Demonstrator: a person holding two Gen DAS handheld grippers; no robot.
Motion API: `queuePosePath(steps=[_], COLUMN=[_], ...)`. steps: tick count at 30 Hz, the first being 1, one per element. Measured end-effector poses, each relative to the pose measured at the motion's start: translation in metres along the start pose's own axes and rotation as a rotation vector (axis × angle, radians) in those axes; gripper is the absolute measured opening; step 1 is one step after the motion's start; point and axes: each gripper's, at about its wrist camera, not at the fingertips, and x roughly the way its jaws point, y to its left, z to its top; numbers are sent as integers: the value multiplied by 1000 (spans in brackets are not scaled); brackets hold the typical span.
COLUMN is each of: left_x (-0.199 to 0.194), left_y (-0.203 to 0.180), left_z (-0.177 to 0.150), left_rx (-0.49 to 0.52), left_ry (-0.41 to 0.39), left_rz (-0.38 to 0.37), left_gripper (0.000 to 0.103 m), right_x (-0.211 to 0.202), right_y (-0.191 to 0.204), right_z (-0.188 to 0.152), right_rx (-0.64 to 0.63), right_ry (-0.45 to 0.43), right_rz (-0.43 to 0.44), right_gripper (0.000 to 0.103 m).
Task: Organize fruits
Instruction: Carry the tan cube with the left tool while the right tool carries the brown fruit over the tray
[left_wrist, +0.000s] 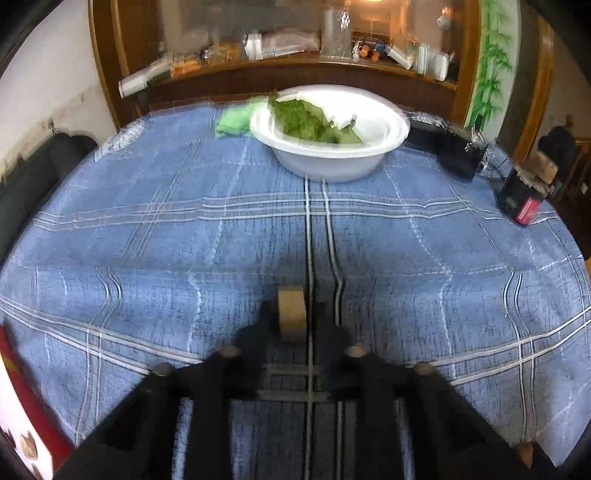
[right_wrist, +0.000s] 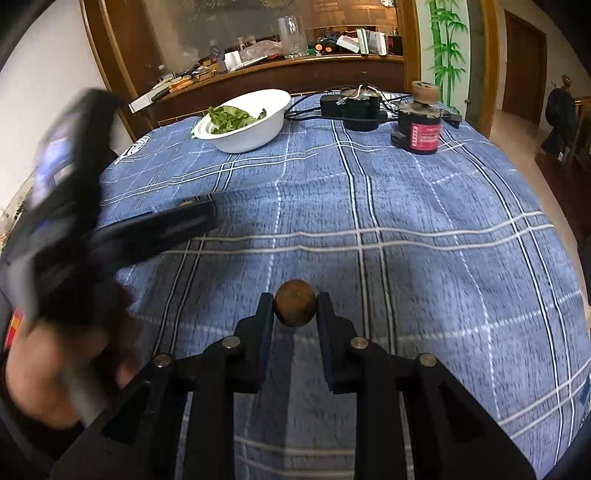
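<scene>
My right gripper (right_wrist: 294, 308) is shut on a small round brown fruit (right_wrist: 294, 308) and holds it above the blue checked tablecloth (right_wrist: 424, 229). My left gripper (left_wrist: 295, 314) is shut on a tan, blocky piece of fruit (left_wrist: 291, 314), blurred by motion; its dark body also shows at the left of the right wrist view (right_wrist: 122, 236). A white bowl (left_wrist: 332, 162) with green leaves (left_wrist: 310, 122) stands at the far side of the table, also in the right wrist view (right_wrist: 247, 136).
A black and red bottle (right_wrist: 421, 125) and a black device with cables (right_wrist: 358, 107) stand at the far right of the table. A green cloth (left_wrist: 232, 122) lies left of the bowl. A cluttered wooden shelf (right_wrist: 280, 66) runs behind the table.
</scene>
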Motion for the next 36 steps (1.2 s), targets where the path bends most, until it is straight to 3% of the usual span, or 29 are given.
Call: queuePosePath(steps=[5,16,25,36], left_x=[-32,-117,-145,-156], left_y=[10,23,27,40], left_z=[-30,-135,-168,-178], left_rx=[5,75,101,89], left_ry=[-13,16,19,19], left_rz=[-16,-92,-132,-143], left_gripper=[12,12,12,12], right_x=[-11,-49,-63,-72], right_y=[4,28,37,49], right_z=[-13,-63,-95,-108], right_rx=[-5,5,30,34], right_ry=[-4,-29,-47,-55], right_rz=[20,15,-25,-22], right_gripper=[24,25,25,25])
